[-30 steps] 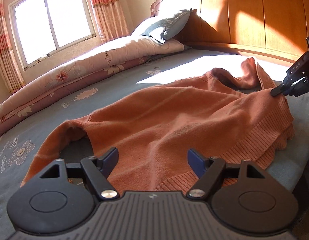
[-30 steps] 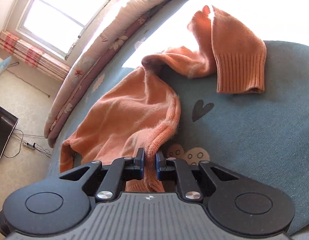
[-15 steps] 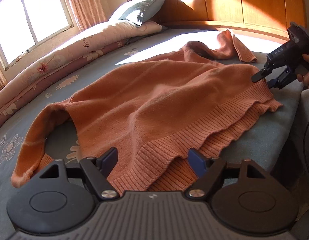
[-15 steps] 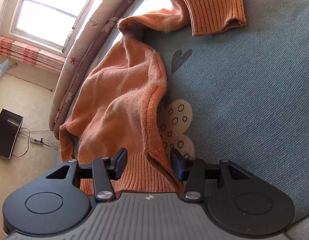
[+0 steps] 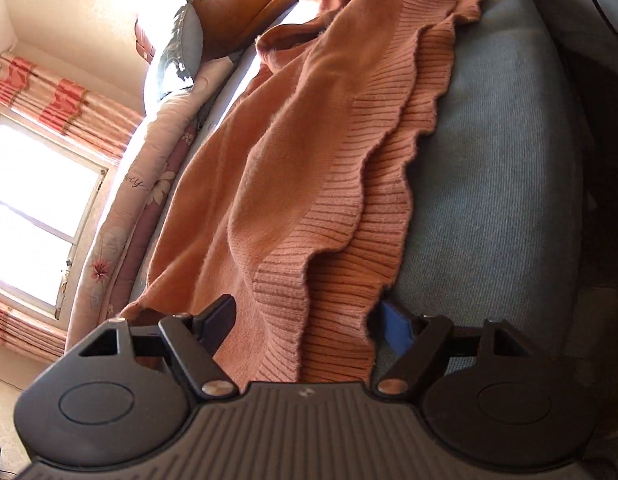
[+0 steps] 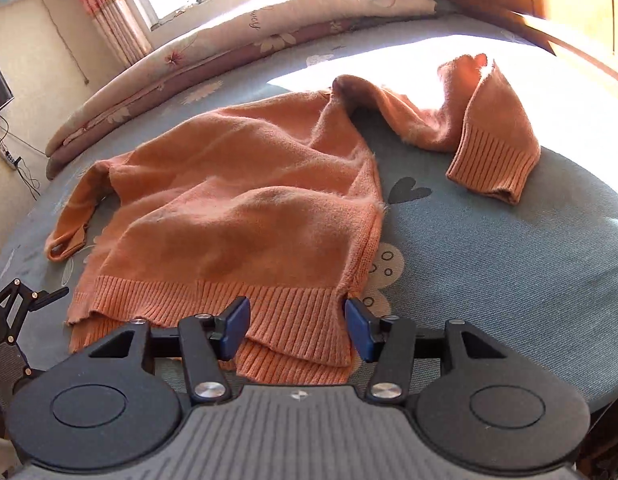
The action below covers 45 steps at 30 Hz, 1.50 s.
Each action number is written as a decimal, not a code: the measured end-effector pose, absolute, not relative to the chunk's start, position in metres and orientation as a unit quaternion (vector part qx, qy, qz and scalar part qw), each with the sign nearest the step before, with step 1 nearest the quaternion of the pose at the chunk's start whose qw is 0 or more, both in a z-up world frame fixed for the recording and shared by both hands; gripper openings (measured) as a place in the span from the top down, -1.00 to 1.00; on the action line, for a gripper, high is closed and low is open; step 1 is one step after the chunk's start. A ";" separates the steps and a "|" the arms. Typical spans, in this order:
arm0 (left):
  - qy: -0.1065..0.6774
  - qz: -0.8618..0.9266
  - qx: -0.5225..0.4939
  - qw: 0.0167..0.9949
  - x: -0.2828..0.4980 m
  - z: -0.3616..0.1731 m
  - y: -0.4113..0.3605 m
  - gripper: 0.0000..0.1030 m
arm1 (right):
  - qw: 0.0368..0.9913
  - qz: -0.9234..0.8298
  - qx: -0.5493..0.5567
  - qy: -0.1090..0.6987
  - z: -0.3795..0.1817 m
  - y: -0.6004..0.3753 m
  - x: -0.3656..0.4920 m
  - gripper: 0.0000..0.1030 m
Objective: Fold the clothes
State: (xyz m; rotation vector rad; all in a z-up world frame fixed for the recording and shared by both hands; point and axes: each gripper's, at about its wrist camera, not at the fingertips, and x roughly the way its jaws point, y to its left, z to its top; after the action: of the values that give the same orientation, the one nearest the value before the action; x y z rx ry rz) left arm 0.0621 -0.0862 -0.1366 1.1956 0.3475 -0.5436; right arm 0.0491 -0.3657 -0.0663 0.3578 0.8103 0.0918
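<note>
Our left gripper [image 5: 309,328] is spread wide, holding nothing, straddling the sweater [image 6: 245,208] hem. The sweater lies flat on the bed [image 6: 509,264]. Our right gripper [image 6: 297,324] likewise gapes empty over the hem.

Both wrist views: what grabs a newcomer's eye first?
The orange sweater spread rumpled across the blue-grey bedspread, one sleeve flung out toward the sunlit headboard side. Next, the two open hand-held grippers: the right hand-held gripper and the left hand-held gripper each straddle the ribbed hem at the near edge of the bed.
</note>
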 end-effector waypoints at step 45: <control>0.141 -0.177 0.456 0.861 0.080 -0.107 -0.045 -0.36 | 0.874 0.241 -0.305 0.292 -0.092 -0.189 0.023 0.50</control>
State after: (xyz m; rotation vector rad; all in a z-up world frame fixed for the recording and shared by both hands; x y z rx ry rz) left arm 0.0800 -0.0449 -0.1069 0.9578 0.2960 -0.3715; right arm 0.0228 -0.1889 -0.0920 -0.6364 0.6099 0.5030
